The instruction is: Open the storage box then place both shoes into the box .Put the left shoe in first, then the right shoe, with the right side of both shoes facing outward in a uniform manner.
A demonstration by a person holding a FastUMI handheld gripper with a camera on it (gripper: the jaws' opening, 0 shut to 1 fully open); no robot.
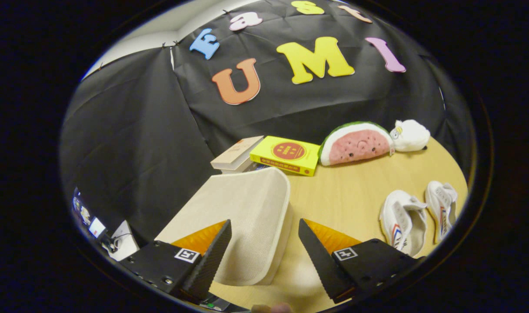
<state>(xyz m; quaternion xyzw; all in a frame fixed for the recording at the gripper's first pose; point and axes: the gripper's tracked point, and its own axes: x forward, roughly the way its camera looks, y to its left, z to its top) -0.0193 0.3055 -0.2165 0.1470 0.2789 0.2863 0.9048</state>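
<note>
The cream storage box sits on the wooden table, its textured lid facing me; whether the lid is lifted I cannot tell. My gripper is open just over the box's near right corner. One finger lies over the lid and the other stands off its right edge, and neither presses on it. Two white shoes with red and blue side stripes lie on the table off to the right of the fingers. The nearer shoe and the farther shoe rest side by side, toes pointing toward me.
Behind the box lie a pale book and a yellow book. A watermelon plush and a white plush toy sit against the black cloth wall. Small devices sit beyond the table's left edge.
</note>
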